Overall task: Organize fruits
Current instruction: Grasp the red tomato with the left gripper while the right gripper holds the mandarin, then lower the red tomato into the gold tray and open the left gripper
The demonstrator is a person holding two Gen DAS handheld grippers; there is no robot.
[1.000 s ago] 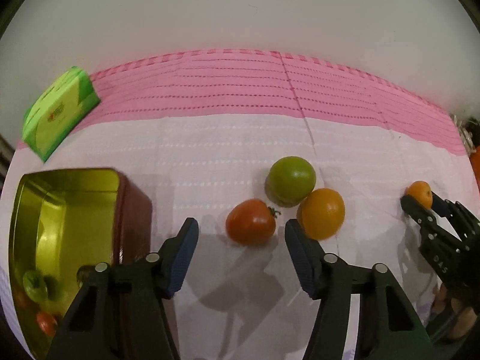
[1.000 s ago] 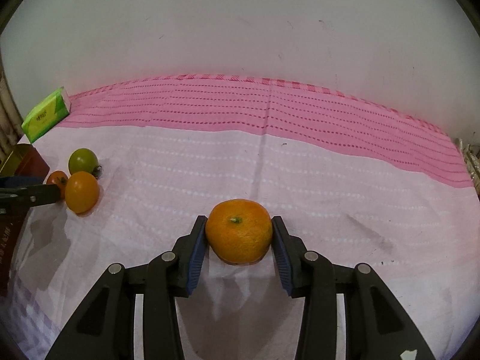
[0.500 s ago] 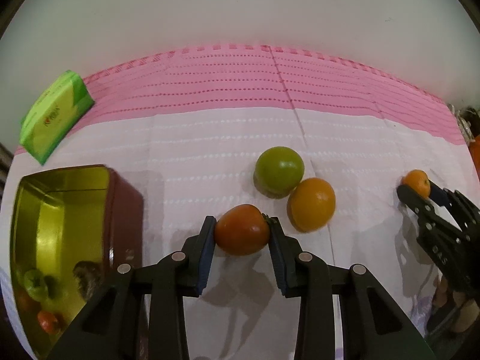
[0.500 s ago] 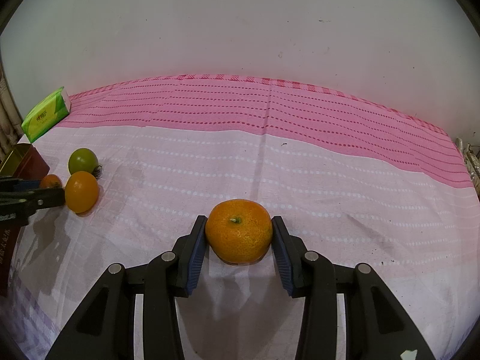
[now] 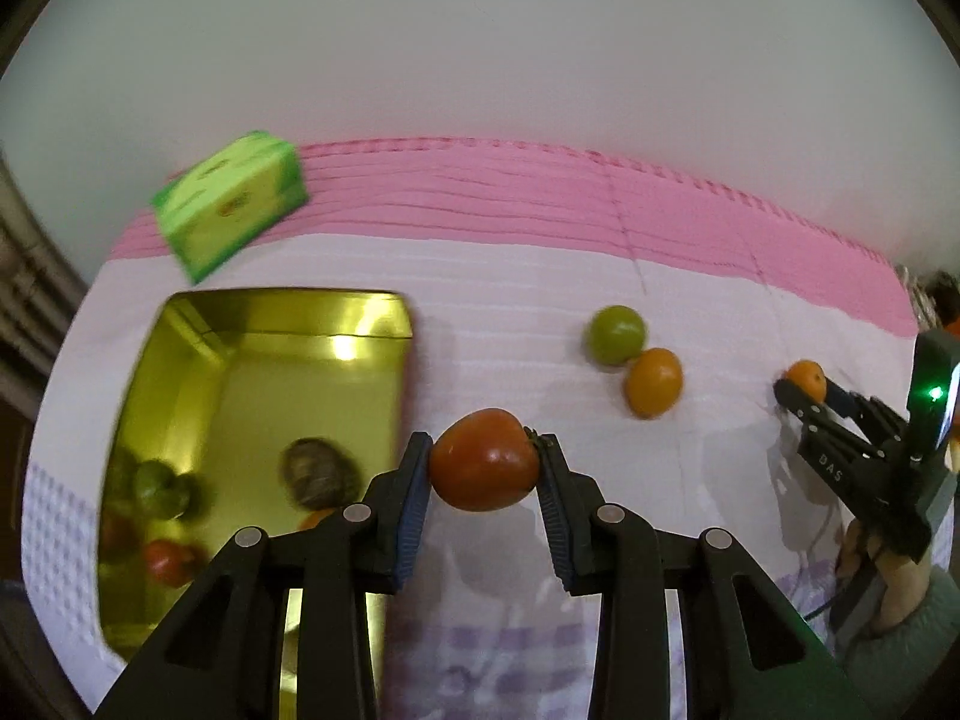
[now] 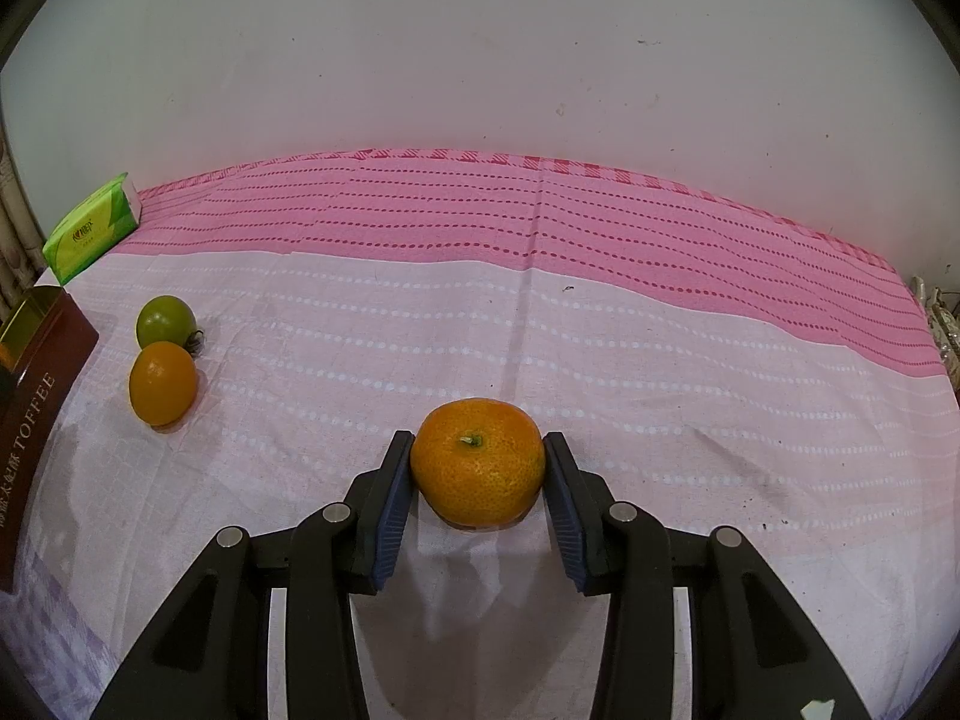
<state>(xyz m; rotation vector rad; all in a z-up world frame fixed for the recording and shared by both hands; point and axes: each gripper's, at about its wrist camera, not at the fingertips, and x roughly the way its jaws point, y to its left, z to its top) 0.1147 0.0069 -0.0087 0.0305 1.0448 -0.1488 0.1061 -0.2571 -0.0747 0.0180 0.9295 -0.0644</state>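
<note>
My left gripper (image 5: 483, 468) is shut on a red tomato (image 5: 485, 459), held above the cloth just right of the open gold tin (image 5: 264, 324). Inside the tin lie a green tomato (image 5: 157, 487), a red one (image 5: 165, 561) and a brownish fruit (image 5: 315, 474). My right gripper (image 6: 478, 471) is shut on a mandarin (image 6: 478, 469) that rests on the cloth; the same gripper (image 5: 807, 399) and mandarin (image 5: 807, 377) show at the right of the left wrist view. A green tomato (image 6: 165, 321) and an orange fruit (image 6: 162, 383) lie together on the cloth.
A green tissue pack (image 5: 231, 201) lies at the back left by the wall. The tin's dark red side (image 6: 36, 414) reads TOFFEE. A pink and white cloth (image 6: 600, 312) covers the table. A person's hand (image 5: 882, 576) holds the right gripper.
My left gripper closed on the red tomato, lifted it and carried it left towards the tin. The right gripper kept still on the mandarin.
</note>
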